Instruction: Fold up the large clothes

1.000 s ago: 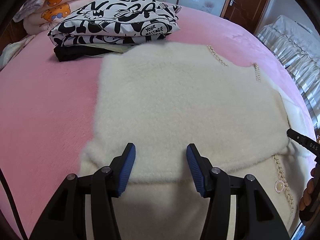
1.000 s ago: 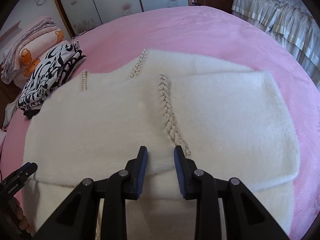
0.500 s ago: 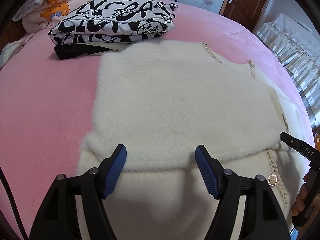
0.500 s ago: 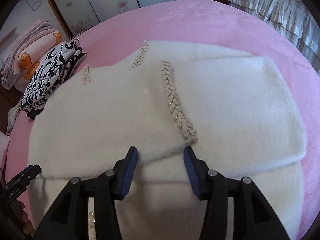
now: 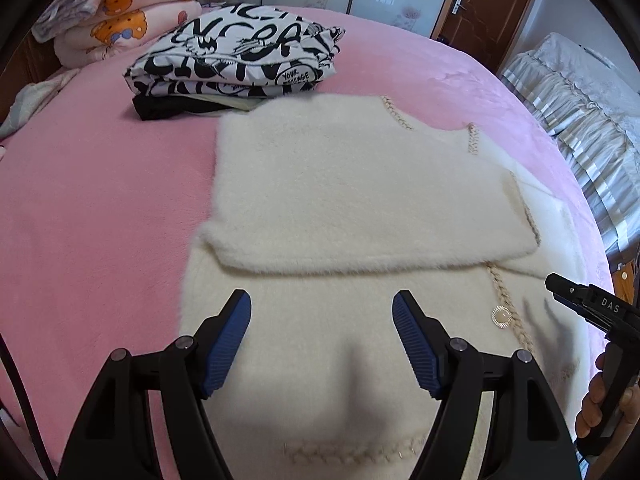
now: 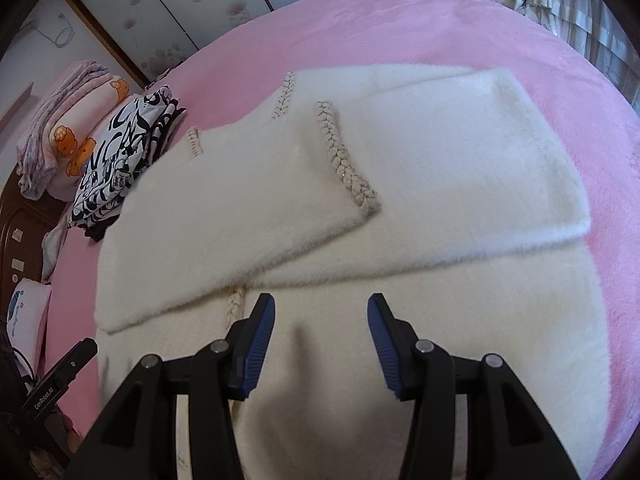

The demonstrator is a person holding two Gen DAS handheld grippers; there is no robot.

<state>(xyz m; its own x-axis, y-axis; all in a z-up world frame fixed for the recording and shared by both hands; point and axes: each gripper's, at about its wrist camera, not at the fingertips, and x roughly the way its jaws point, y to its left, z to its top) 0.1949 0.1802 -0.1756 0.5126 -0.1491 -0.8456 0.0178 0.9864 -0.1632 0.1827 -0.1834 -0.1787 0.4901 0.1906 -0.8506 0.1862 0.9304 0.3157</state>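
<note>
The cream fuzzy cardigan (image 5: pixel 360 200) lies flat across the pink bed (image 5: pixel 92 216), filling the middle and lower part of both views, with its two sleeves already turned in over the body and their cuffs ending in a soft ridge across the middle of each frame. Braided trim (image 6: pixel 344 160) runs down the front edge, and a pearl button (image 5: pixel 501 316) sits beside it at lower right of the left view. The left claw (image 5: pixel 322 340) stands spread above the lower body of the cardigan with nothing between its blue pads; its jaws have just been opening. The right claw (image 6: pixel 321 344) is likewise spread and empty over the hem area, having just opened too. At upper left a folded black-and-white printed garment (image 5: pixel 240 56) rests on the bed, close to the cardigan's far corner. The next fold probably brings the hem up toward the collar, and the risks lie there: the thick, slippery pile could slide out of a shallow pinch, the loose sleeve cuffs could shift and bunch, and uneven lifting by the two claws could skew the fold. Carrying the fold too far could nudge the printed pile.
</note>
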